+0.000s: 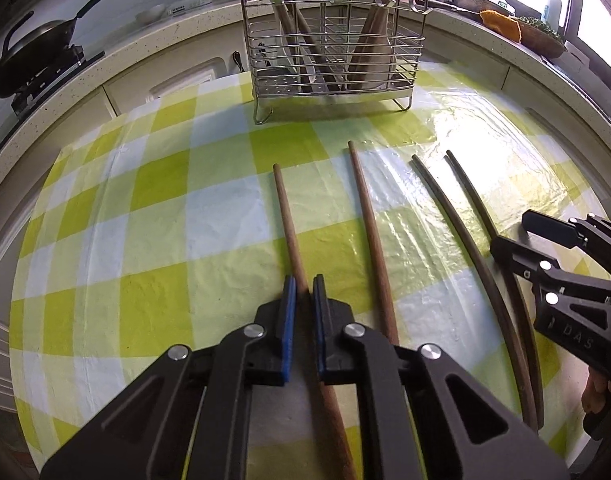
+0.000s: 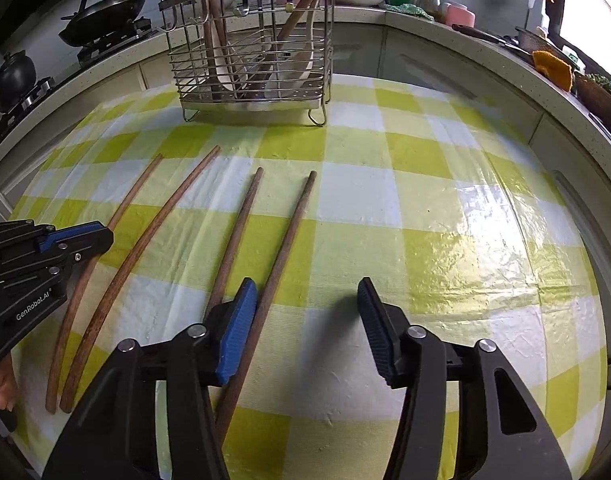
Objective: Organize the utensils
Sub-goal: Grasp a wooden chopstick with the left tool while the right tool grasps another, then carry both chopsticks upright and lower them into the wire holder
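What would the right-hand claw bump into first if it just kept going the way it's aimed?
Probably the checked tablecloth: the right gripper tilts down at bare cloth, with the nearest chopstick just left of its line. Depth is hard to judge.

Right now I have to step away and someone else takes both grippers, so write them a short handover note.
Left gripper: shut on the leftmost chopstick, which lies on the checked tablecloth.
Right gripper: open, holding nothing; its left pad sits between the two darker chopsticks, and the rightmost chopstick lies between its pads.
Things: four chopsticks lie side by side on the cloth, two lighter on the left, two darker on the right. The wire utensil rack stands at the far edge with wooden utensils already inside.
Done: left grip taken.
Left: lift that chopstick, put it in the rack, then the other three.
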`<action>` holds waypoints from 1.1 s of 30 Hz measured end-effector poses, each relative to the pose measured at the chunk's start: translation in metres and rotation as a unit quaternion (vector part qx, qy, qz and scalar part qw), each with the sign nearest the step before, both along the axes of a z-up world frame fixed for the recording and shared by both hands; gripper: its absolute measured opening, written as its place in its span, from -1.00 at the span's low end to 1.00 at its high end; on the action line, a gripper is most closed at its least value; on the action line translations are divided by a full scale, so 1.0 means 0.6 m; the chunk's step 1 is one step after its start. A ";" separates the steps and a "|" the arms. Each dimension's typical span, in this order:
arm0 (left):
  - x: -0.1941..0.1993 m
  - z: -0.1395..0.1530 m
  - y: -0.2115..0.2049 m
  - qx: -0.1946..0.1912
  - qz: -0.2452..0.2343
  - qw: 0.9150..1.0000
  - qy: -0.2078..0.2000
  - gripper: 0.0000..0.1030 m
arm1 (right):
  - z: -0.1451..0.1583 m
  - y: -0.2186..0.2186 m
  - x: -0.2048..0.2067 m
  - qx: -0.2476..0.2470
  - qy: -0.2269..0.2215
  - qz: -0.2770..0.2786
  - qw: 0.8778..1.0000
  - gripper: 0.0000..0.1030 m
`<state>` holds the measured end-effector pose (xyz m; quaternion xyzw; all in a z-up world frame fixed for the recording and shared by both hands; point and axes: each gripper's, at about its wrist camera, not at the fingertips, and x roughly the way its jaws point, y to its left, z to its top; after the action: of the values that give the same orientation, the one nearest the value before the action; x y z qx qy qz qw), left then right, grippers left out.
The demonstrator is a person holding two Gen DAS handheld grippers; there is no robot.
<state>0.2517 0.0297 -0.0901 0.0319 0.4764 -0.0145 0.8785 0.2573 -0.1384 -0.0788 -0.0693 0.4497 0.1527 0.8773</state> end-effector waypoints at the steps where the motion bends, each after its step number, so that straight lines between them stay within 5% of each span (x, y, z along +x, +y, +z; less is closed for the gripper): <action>1: 0.001 0.000 0.002 -0.002 0.001 1.000 0.002 -0.82 | 0.001 0.004 -0.001 0.000 -0.001 0.004 1.000 -0.26; 10: 0.019 0.000 -0.004 0.002 -0.007 1.000 0.007 -0.68 | 0.002 0.026 0.007 0.002 -0.004 0.022 1.000 -0.62; 16: 0.017 0.002 -0.002 -0.017 -0.020 1.000 0.012 -0.86 | 0.003 0.028 0.005 0.010 -0.003 0.029 1.000 -0.84; 33: -0.072 0.122 0.013 -0.039 -0.012 0.997 -0.072 -0.87 | 0.114 -0.012 -0.049 0.048 -0.053 0.033 0.997 -0.84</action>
<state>0.2084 0.0376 -0.0169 0.0047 0.4106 -0.0413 0.9109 0.2280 -0.1453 -0.0102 -0.0502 0.3919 0.1984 0.8969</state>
